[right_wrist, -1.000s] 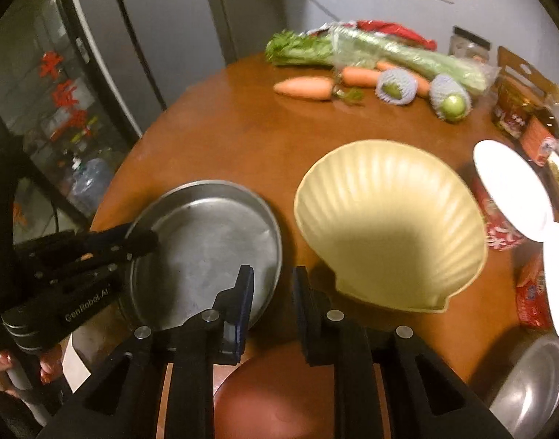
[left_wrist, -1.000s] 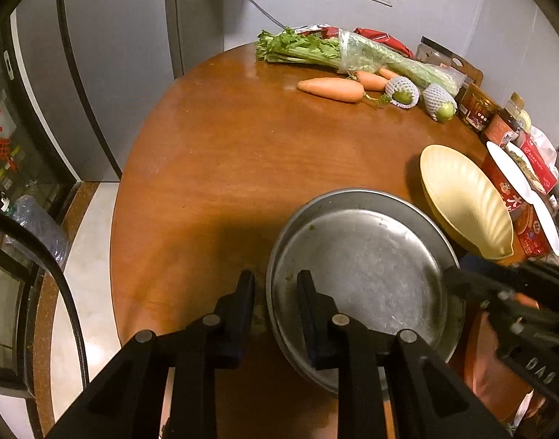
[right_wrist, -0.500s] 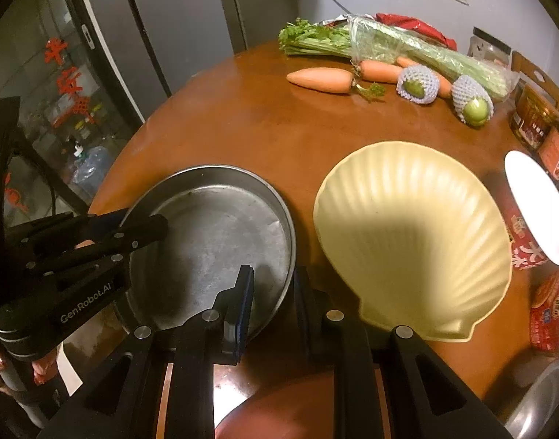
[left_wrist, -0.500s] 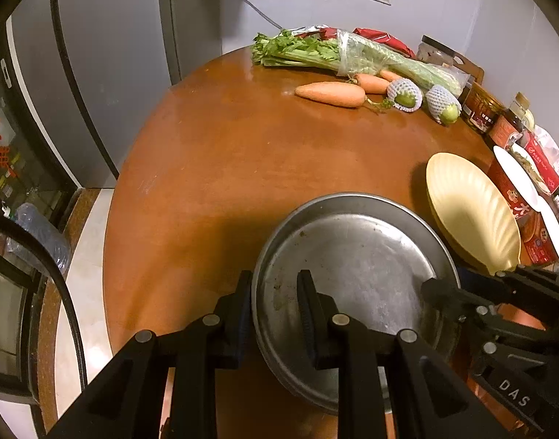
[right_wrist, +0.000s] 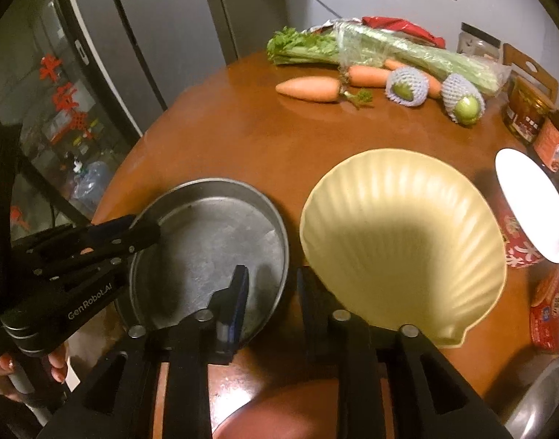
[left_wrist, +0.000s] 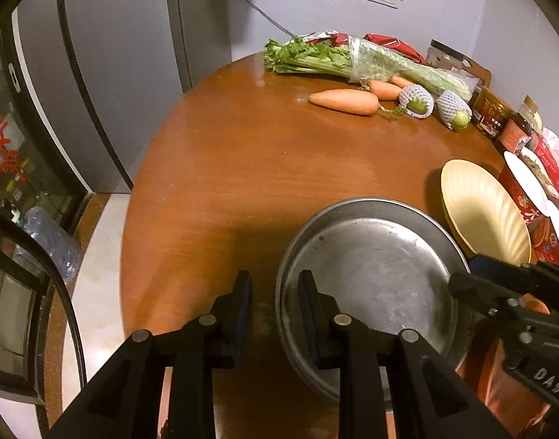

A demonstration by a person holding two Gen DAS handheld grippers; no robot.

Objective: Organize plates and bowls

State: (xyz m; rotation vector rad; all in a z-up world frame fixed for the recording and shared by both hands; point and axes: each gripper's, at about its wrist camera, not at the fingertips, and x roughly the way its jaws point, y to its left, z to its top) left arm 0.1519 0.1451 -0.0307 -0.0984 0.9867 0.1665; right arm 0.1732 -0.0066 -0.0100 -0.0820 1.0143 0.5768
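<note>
Steel pan (left_wrist: 374, 278) sitting lower centre of left view, beside shell plate (right_wrist: 400, 241). You are releasing it: left gripper (left_wrist: 274, 307) and right gripper (right_wrist: 270, 292) jaws opening astride rim. Next, lifting clear, picking plate.

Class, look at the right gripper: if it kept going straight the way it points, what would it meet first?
Probably the metal pan's rim, which sits between the opening fingers of the right gripper; the shell plate lies just beside. Depth is uncertain.
</note>
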